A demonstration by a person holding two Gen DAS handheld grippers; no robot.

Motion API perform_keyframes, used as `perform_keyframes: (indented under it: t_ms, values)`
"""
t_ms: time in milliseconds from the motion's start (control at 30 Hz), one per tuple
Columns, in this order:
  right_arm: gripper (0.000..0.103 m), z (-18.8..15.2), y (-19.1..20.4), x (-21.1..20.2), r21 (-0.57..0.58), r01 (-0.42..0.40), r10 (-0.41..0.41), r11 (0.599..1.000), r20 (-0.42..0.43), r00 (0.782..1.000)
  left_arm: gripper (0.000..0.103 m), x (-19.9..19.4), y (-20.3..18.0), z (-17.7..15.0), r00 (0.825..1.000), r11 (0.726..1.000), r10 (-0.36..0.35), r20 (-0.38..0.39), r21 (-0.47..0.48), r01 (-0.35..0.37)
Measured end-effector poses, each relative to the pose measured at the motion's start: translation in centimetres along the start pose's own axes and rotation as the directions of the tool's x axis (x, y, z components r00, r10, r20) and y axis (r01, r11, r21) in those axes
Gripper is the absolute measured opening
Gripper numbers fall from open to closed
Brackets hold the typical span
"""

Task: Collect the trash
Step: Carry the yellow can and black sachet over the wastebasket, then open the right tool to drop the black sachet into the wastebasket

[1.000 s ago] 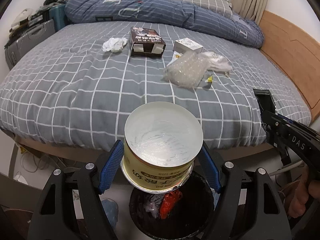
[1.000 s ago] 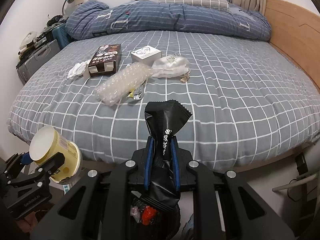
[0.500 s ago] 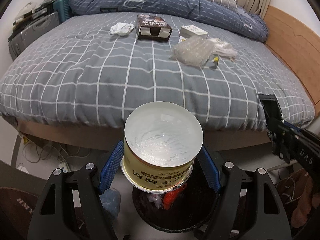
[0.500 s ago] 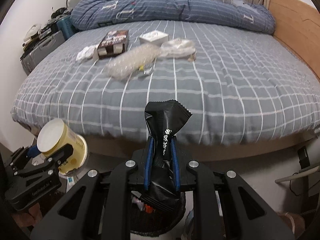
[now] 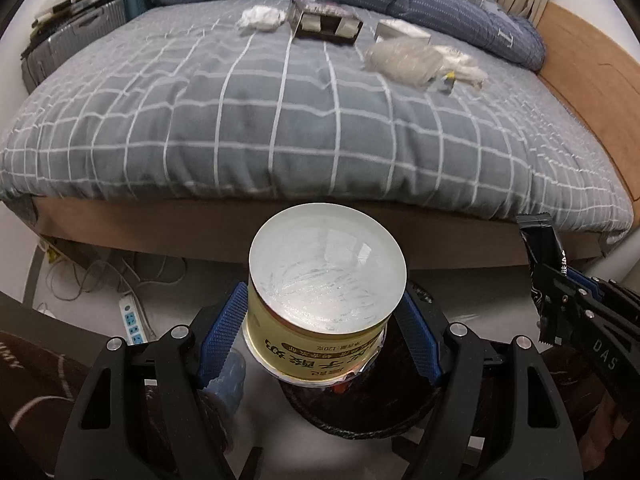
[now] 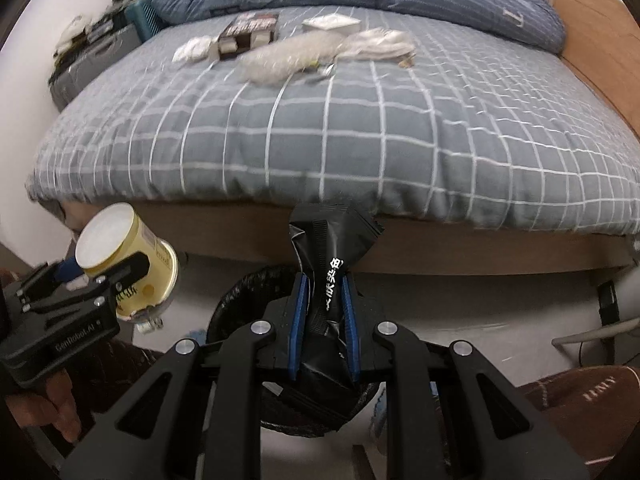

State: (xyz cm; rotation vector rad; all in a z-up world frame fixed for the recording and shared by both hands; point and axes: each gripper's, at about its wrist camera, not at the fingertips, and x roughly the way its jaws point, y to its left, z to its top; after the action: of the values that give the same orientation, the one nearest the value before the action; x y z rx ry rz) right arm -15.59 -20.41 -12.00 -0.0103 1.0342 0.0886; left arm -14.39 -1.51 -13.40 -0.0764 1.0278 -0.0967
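Observation:
My left gripper (image 5: pixel 322 320) is shut on a yellow cup (image 5: pixel 324 292) with a white foil lid, held above the black-lined trash bin (image 5: pixel 360 420) on the floor. The cup also shows in the right wrist view (image 6: pixel 128 256). My right gripper (image 6: pixel 322 308) is shut on a black wrapper (image 6: pixel 328 256) with white lettering, held over the same bin (image 6: pixel 240 292). The wrapper also shows at the right of the left wrist view (image 5: pixel 546 264). On the bed lie a dark box (image 5: pixel 324 20), a crumpled tissue (image 5: pixel 260 20), a white box (image 5: pixel 400 32) and clear bubble wrap (image 5: pixel 404 62).
The grey checked bed (image 5: pixel 280 112) fills the upper half, with a wooden frame edge (image 5: pixel 200 224) just ahead. A power strip and cables (image 5: pixel 132 316) lie on the floor at left. Suitcases (image 5: pixel 80 40) stand far left. A brown slipper (image 6: pixel 580 396) lies at right.
Both grippers have dropped lower and pulled back from the bed with their items. The bed edge now sits higher in view and more floor shows.

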Motion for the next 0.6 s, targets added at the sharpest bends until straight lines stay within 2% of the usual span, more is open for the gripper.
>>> perform_keyframes:
  t_ms: [300, 600]
  values:
    - [0.017, -0.4, 0.8, 4.1, -0.008, -0.034, 0.034, 0.999, -0.083, 0.996, 0.072, 4.1, -0.2, -0.3, 0.997, 1.000, -0.003, -0.075, 0.022, 0.005]
    - [0.018, -0.8, 1.0, 7.6, -0.015, -0.043, 0.040, 0.999, -0.145, 0.989, 0.072, 6.7, 1.0, -0.1, 0.995, 1.000, 0.007, -0.096, 0.007, -0.007]
